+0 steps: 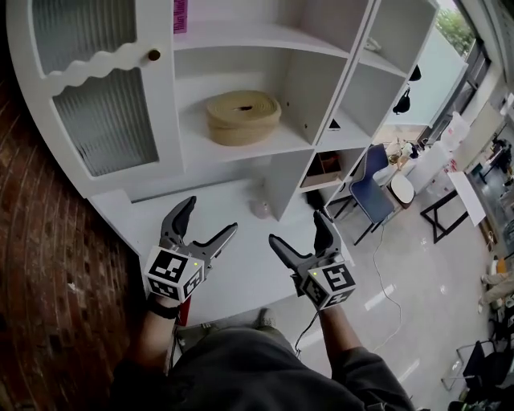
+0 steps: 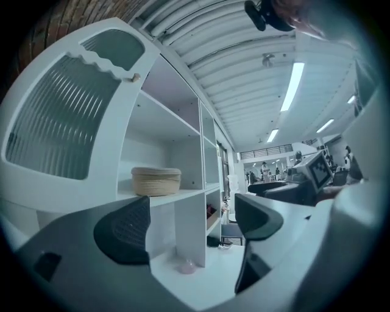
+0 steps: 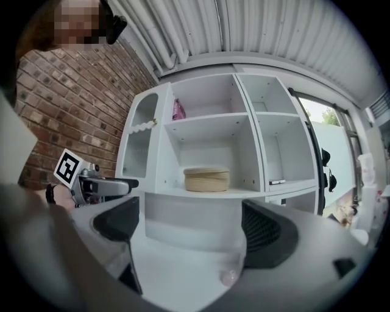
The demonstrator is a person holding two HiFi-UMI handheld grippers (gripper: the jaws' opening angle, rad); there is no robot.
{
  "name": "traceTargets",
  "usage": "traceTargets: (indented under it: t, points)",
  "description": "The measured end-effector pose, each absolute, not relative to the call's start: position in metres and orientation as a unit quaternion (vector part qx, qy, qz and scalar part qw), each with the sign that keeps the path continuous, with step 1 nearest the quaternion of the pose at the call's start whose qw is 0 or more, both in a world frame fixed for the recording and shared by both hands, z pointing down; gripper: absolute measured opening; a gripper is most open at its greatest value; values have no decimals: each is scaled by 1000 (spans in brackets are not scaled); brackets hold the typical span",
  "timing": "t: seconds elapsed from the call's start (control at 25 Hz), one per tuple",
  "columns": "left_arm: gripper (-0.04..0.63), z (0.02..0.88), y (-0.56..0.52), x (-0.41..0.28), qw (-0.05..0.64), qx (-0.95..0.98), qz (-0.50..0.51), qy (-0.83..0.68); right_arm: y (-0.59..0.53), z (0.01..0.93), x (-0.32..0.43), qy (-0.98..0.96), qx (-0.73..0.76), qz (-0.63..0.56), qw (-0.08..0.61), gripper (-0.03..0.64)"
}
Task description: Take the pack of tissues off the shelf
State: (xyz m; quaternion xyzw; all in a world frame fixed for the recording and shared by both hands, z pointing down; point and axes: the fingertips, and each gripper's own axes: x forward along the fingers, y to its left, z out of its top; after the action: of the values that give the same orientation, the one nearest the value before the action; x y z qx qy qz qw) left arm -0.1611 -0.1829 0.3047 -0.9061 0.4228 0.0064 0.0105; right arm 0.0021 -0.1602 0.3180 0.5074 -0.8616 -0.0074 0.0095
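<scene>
The pink pack of tissues stands on the top shelf of the white shelf unit, at the left of its compartment. It is cut off by the top edge of the head view. My left gripper hovers open over the white counter, with nothing between its jaws. My right gripper is beside it, also open and holding nothing. Both point toward the shelves, well below the pack.
A woven basket sits on the middle shelf. A small pinkish object lies on the counter by the shelf divider. A ribbed-glass door with a knob is left, beside a brick wall. Blue chair and tables stand right.
</scene>
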Motion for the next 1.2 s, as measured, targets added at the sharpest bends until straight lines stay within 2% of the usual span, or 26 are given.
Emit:
traceTargets:
  t: [0.6,1.2]
  points:
    - [434,272,-348,-126,-9,-848,-34,530,-362,266,27,-903,429,-13,29,525]
    - [437,288,-428,-134,-45,-803,-140,578,-472,277,-22,-924,361,28,121,525]
